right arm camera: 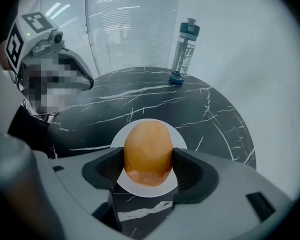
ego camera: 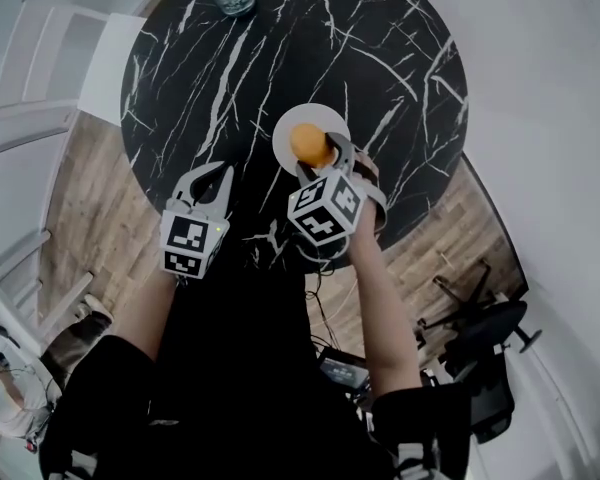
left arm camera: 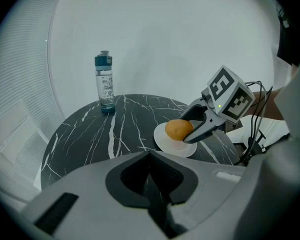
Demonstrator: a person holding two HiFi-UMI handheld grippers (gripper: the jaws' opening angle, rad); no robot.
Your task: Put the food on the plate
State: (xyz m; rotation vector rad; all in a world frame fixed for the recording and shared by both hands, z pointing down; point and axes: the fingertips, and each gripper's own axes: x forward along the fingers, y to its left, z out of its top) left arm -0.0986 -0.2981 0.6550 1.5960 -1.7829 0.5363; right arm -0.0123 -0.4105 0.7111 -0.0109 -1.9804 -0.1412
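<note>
My right gripper (ego camera: 318,156) pinches the orange food (right arm camera: 148,153) between its jaws, directly over the white plate (ego camera: 310,116) on the near side of the table (ego camera: 230,68). My left gripper (ego camera: 212,183) has its jaws pressed together on nothing, left of the plate.

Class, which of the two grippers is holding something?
The right gripper: its jaws clamp the orange food over the white plate. The left gripper's jaws are shut on nothing.

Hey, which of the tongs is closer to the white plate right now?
Right. The right tongs hold the orange food directly over the plate; the left tongs hover over bare table, off to the plate's left.
</note>
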